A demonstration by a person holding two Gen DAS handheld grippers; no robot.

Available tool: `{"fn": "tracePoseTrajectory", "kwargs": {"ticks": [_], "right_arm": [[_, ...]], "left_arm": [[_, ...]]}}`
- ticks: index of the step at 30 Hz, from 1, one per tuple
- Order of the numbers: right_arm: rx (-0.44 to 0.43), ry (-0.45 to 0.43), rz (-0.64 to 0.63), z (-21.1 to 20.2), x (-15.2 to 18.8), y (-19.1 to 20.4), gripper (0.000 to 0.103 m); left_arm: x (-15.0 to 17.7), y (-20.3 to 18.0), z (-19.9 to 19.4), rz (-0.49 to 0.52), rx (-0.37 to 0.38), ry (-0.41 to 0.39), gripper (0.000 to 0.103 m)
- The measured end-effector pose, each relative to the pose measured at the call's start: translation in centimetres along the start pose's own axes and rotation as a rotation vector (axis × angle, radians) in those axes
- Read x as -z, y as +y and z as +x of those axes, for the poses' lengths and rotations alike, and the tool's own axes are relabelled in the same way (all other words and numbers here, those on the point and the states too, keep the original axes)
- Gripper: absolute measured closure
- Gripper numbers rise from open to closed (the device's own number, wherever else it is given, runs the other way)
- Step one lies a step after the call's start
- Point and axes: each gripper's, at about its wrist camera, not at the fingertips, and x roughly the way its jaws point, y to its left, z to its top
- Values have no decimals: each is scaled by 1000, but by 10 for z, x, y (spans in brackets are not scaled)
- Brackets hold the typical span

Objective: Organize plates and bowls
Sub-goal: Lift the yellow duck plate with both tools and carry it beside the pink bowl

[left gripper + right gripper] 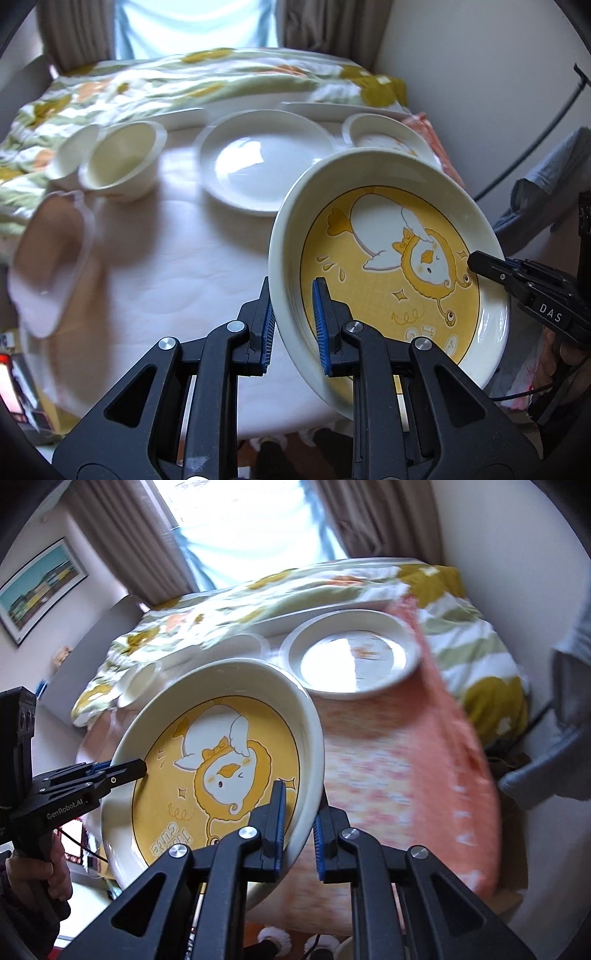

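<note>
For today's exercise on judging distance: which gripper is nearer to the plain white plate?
Left. The left gripper jaws grip the yellow duck plate's rim beside the plain white plate; the right gripper grips the far rim.

A floral quilt (177, 85) in green, yellow and orange lies bunched at twelve o'clock, below brown curtains (70, 33) that flank a bright window (192, 26). In the right wrist view a framed picture (40, 587) hangs on the wall at ten o'clock, and an orange cloth (399, 760) spreads toward four o'clock.
</note>
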Motion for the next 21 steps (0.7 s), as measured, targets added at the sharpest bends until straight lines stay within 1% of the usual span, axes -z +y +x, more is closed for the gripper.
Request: {"fn": "tracePoseTrajectory", "kwargs": {"ticks": [5, 8, 11, 16, 21], "right_arm": [[-35, 36, -18, 26, 5, 53, 90], [-47, 61, -20, 46, 8, 76, 90], [-48, 84, -17, 68, 16, 98, 90], [-30, 114, -29, 100, 28, 121, 91], [-14, 105, -45, 115, 29, 129, 91]], "left_arm": [[14, 59, -14, -32, -26, 6, 86], [22, 89, -11, -45, -39, 15, 86], [33, 117, 0, -60, -39, 32, 86], [47, 148, 17, -77, -36, 45, 86], [54, 161, 29, -73, -28, 45, 86]]}}
